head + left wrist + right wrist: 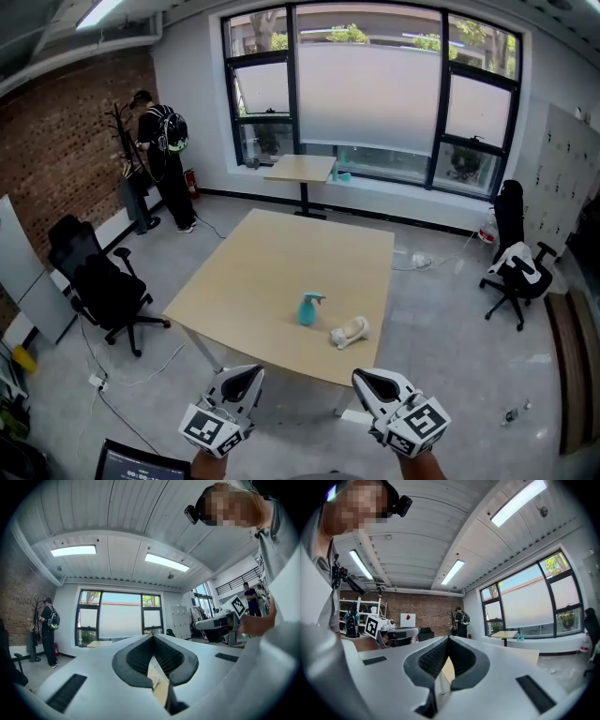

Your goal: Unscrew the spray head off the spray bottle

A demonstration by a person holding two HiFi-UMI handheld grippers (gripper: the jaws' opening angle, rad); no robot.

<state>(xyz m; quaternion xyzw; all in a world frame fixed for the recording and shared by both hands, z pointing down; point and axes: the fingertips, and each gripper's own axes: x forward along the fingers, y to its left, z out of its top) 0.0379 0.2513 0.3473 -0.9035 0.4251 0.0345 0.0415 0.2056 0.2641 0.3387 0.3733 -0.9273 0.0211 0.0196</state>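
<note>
At the bottom edge of the head view, the left gripper [246, 377] and the right gripper [368, 379] are both pinched fully together, with nothing between their jaws. They are held short of the table [272, 272] and touch nothing. Above them in the frame, near the table's near edge, the spray bottle [309, 310] stands upright about midway between the two, so neither hand is clearly nearer. Its long axis is vertical, with the spray head [313, 298] on top. A white object [349, 332] lies just beside it, lower right.
</note>
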